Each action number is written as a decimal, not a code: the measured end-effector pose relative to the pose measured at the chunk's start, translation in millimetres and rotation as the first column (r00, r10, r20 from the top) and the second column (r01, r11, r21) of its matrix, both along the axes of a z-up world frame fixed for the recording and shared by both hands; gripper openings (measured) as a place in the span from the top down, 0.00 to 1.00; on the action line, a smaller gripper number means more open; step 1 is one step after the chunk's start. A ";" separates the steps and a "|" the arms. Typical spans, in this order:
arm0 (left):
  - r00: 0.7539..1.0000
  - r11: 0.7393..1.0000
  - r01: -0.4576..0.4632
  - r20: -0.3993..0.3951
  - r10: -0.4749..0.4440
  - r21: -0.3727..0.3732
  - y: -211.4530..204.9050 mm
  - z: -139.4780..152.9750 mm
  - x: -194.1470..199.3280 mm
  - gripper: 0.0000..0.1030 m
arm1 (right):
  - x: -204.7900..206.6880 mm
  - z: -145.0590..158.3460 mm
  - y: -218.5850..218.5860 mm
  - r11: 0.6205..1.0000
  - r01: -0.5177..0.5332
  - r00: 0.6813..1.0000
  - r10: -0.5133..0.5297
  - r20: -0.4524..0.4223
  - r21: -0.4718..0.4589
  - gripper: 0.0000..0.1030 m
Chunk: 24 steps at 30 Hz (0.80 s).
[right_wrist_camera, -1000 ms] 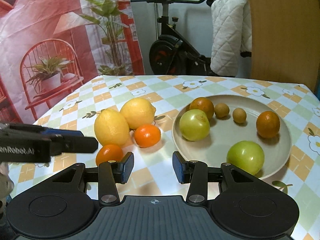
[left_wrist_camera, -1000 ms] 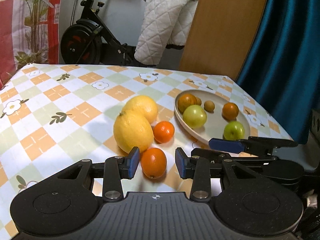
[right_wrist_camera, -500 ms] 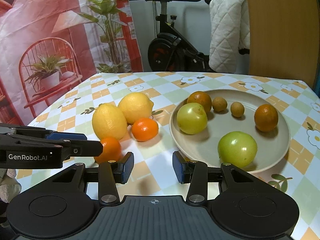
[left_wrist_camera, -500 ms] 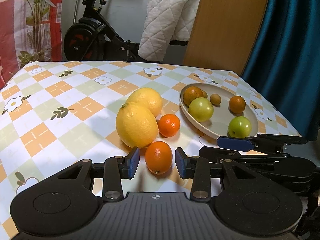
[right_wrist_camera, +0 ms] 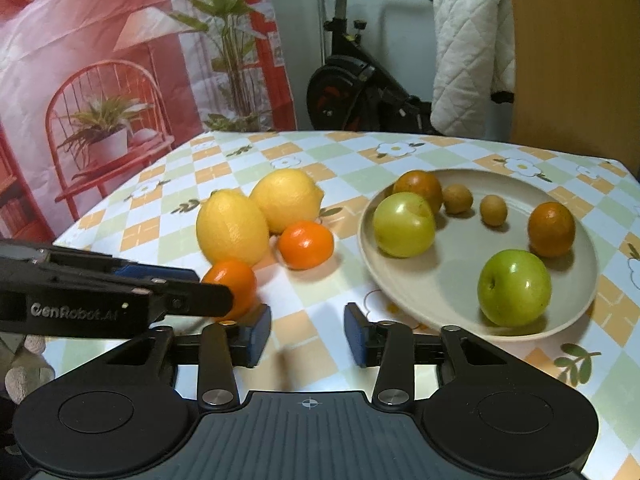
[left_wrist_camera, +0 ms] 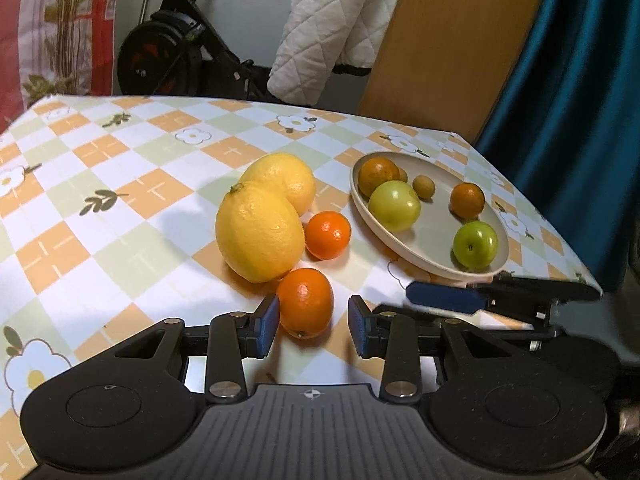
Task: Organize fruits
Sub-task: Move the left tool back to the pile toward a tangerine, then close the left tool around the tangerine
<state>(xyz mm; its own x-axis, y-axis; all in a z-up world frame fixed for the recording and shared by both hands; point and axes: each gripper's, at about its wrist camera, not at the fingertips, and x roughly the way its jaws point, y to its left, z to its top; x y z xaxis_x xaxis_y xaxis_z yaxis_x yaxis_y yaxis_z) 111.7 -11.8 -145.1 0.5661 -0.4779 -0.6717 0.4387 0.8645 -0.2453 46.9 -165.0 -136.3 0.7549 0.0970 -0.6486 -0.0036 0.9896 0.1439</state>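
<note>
Left wrist view, my entry: checked floral tablecloth [left_wrist_camera: 120,184] lay under everything; exercise bike [left_wrist_camera: 172,52], quilted blanket [left_wrist_camera: 332,28] and teal curtain [left_wrist_camera: 580,100] stood beyond plate [left_wrist_camera: 424,252]. Left of plate: two lemons [left_wrist_camera: 260,232], mandarin [left_wrist_camera: 328,234]. My left gripper [left_wrist_camera: 312,326] was closing around nearest orange [left_wrist_camera: 306,302], pads not yet touching. My right gripper [right_wrist_camera: 306,334], closing, held nothing.

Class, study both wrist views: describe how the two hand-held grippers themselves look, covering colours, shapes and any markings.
Each hand-held gripper is matte black: a ribbed central plate flanked by two rounded discs, with linkage arms fixed by silver rivets. The left hand-held gripper and right hand-held gripper both end in blue pads. Seen sideways, the left one bears white "GenRobot.AI" lettering. No cables or sleeves show.
</note>
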 end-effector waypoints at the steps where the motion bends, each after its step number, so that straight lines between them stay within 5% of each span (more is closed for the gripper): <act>1: 1.000 1.000 -0.004 -0.007 0.004 -0.013 1.5 -0.3 1.4 0.62 | 0.3 -1.0 1.4 1.000 -0.010 1.000 0.010 -0.001 0.001 0.66; 24: 0.996 0.993 0.010 -0.086 -0.020 -0.115 6.0 -8.9 25.9 0.66 | 30.3 -6.9 37.7 0.987 -0.160 0.987 0.159 -0.026 -0.018 0.58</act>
<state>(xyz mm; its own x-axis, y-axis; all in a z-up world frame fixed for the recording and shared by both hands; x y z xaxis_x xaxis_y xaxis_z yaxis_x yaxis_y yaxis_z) 137.6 -5.8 -154.1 0.4999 -0.5621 -0.6589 0.4241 0.8222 -0.3796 77.2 -127.3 -143.2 0.7149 0.2021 -0.6694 -0.1585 0.9792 0.1264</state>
